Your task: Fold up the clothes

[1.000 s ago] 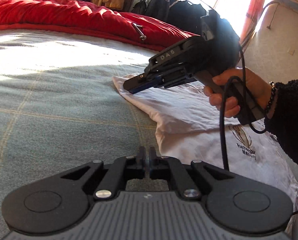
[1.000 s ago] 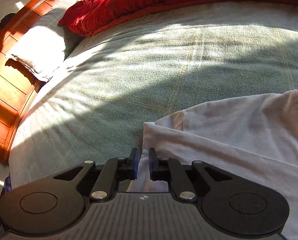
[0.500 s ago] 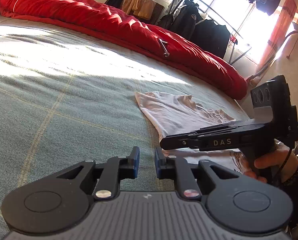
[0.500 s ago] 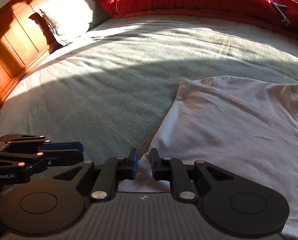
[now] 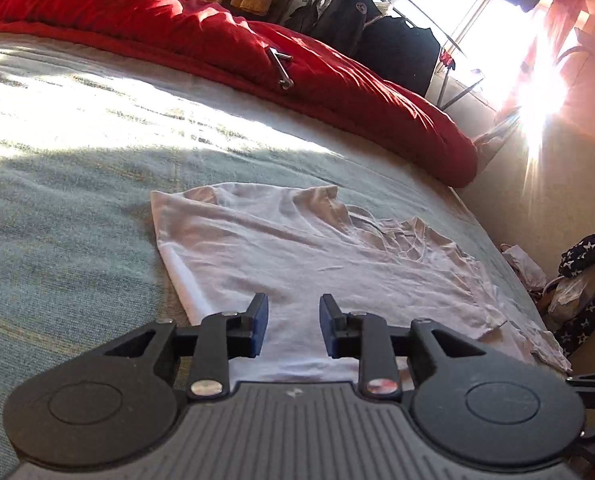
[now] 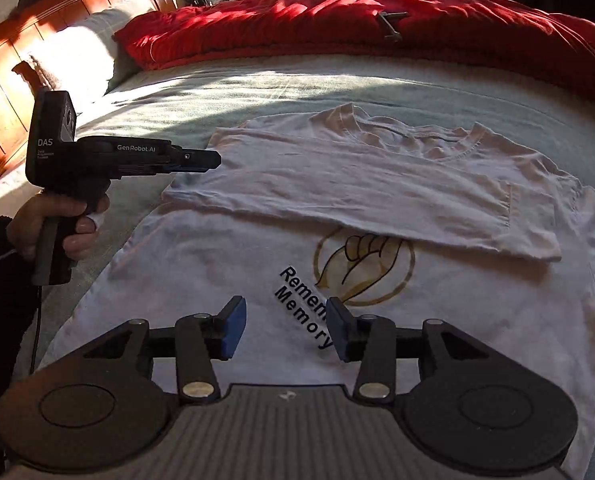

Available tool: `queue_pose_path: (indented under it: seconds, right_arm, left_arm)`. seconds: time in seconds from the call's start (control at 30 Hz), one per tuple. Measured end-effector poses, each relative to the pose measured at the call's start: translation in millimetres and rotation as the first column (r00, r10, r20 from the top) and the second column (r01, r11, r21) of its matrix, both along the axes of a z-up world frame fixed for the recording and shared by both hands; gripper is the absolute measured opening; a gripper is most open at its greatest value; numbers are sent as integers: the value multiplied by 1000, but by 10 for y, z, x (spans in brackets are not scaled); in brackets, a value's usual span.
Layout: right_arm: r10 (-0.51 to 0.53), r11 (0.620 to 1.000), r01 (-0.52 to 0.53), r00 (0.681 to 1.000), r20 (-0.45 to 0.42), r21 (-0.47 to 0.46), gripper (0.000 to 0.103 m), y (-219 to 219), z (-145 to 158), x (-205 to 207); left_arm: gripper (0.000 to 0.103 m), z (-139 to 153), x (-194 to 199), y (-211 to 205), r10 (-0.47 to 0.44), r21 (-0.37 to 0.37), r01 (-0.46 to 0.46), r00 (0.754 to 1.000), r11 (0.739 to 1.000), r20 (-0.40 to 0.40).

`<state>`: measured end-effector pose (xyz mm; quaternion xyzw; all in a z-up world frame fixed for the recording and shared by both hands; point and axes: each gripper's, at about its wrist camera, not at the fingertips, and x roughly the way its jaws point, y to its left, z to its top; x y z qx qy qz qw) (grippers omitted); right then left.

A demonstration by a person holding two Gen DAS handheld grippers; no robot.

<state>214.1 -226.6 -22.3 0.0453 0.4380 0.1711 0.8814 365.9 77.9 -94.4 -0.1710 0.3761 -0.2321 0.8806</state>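
My read: white shirt (image 6: 377,184) on bed (image 6: 257,92) has far side folded over; near half left. Left gripper (image 5: 291,326), right gripper (image 6: 283,330) jaws opening, empty

A: A white T-shirt (image 6: 377,280) is seen at the centre of the frame, printed with black lettering and a gold ring around a black-outlined fist. The bedspread (image 5: 77,208) beneath is grey-green, crossed by faint pale-yellow lines.

B: A red quilt (image 6: 337,24) is shown along the top, and an orange-brown wooden headboard (image 6: 1,80) at upper left. Blue pads are noted on the black right gripper (image 6: 283,330).
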Motion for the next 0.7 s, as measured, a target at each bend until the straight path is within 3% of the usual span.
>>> queue_pose_path:
  seconds: [0.13, 0.2, 0.3, 0.37, 0.5, 0.53, 0.63, 0.7]
  right_arm:
    - [-146, 986, 144, 989, 22, 82, 60, -397, -72, -270]
    - [-205, 970, 201, 979, 19, 135, 63, -550, -145, -338]
    - [-267, 947, 264, 964, -10, 183, 63, -729, -271, -380]
    - [-290, 941, 291, 957, -32, 175, 63, -773, -308, -368]
    - [-310, 932, 306, 951, -8, 197, 68, -830, -235, -484]
    - [-315, 931, 308, 949, 2, 196, 68, -848, -206, -521]
    - [-345, 929, 334, 938, 43, 157, 71, -907, -106, -644]
    - [-357, 931, 347, 931, 80, 108, 75, -944, -55, -743]
  left_arm:
    - [25, -33, -45, 143, 127, 1, -127, 992, 992, -1]
    - [28, 83, -84, 184, 169, 26, -169, 985, 985, 25]
    - [40, 227, -107, 97, 82, -2, -82, 996, 997, 37]
    - [45, 289, -180, -97, 9, 82, -16, 997, 996, 83]
    - [53, 155, -285, -378, -59, 246, 49, 998, 968, 34]
    - [51, 112, -289, -394, -32, 267, 31, 999, 963, -2]
    - [50, 267, -496, -415, 3, 273, -11, 1000, 962, 28]
    - [52, 433, -710, -479, -21, 286, 0, 997, 958, 68]
